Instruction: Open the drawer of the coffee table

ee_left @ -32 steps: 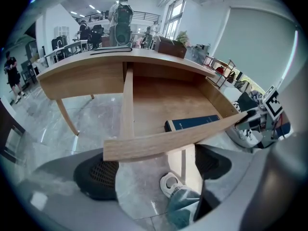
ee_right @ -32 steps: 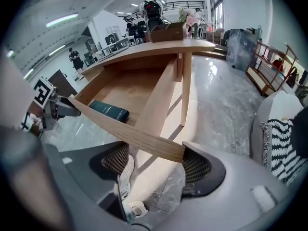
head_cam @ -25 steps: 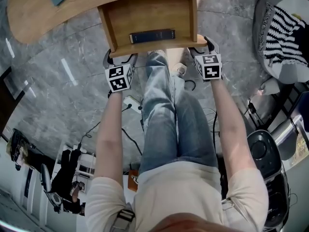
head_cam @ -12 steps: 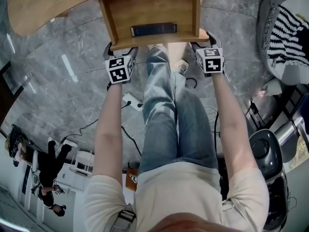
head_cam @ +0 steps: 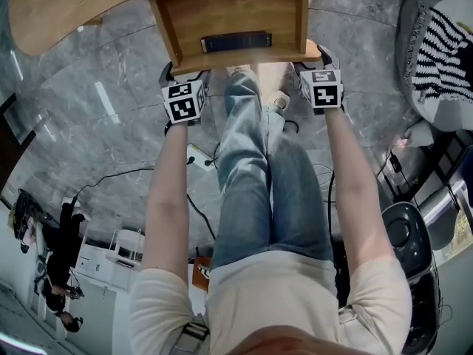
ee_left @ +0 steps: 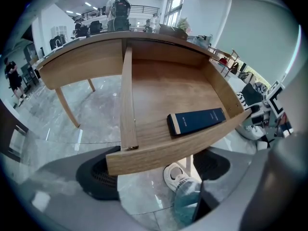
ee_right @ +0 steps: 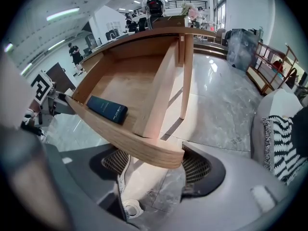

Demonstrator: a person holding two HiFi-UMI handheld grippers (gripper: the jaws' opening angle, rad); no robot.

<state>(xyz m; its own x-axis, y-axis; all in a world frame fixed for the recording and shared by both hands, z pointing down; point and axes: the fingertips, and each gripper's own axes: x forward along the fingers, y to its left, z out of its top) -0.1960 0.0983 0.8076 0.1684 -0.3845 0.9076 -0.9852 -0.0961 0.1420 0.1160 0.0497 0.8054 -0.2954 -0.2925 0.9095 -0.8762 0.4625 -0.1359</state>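
Standing open: 1 wooden drawer (head_cam: 244, 59), drawn out from under the light-wood counter (head_cam: 44, 13). Contents: 1 dark blue book (head_cam: 236, 41), lying flat just inside the front panel. Attending: 2 hand-held grippers, 1 at each end of that panel. The left hand-held gripper (head_cam: 185, 78) is at the left corner and the right hand-held gripper (head_cam: 310, 62) at the right corner. Both are released, jaws spread wide, the panel's end lying across each gap, unclamped. Below: grey marble floor (head_cam: 111, 146), 1 white shoe (head_cam: 275, 104).

Head cam looks steeply down, drawer (head_cam: 233, 13) at 12 o'clock; both gripper cams, close below, share it.
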